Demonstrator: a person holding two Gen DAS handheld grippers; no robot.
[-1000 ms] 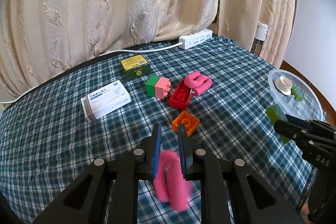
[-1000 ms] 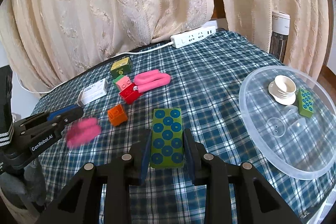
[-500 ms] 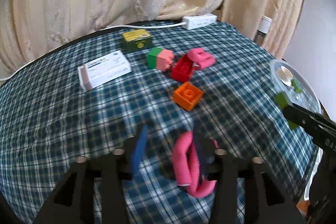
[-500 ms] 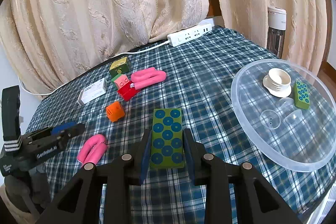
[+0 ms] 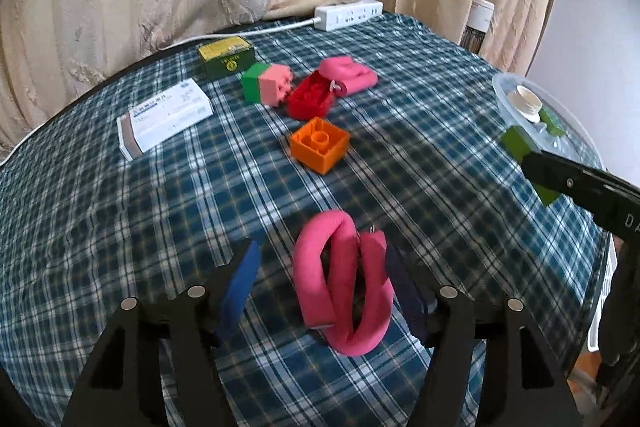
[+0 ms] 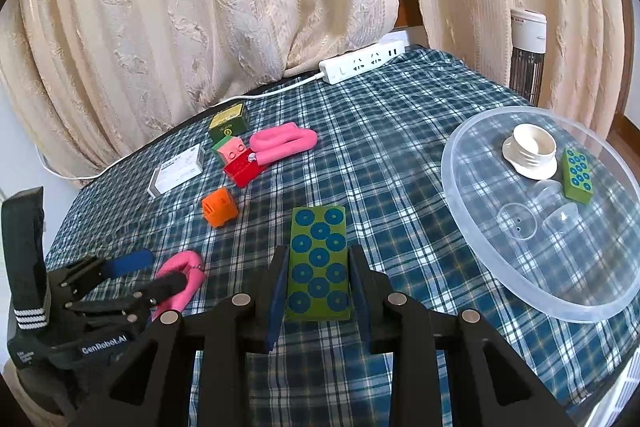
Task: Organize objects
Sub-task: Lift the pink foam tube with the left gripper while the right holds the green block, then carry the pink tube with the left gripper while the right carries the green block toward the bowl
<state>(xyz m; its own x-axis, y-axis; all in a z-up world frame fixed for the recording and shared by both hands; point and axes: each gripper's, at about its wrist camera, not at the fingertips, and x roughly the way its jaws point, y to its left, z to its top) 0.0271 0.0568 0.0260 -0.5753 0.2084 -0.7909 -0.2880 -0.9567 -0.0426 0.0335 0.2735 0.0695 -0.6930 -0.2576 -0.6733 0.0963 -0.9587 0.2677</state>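
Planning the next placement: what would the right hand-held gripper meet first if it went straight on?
Probably bare checked tablecloth just past the green block that the right hand-held gripper clamps; depth is unclear.

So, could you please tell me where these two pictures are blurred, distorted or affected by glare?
Left wrist view: the left gripper, its fingers opening, and the pink foam loop between them are smeared by motion; the orange block is sharper. Right wrist view: sharp, with the green dotted block crisp and soft highlights on the clear bowl rim. Both views: fisheye bending and dark corners.

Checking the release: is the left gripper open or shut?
Opening: left gripper pads stand apart around the pink foam loop.
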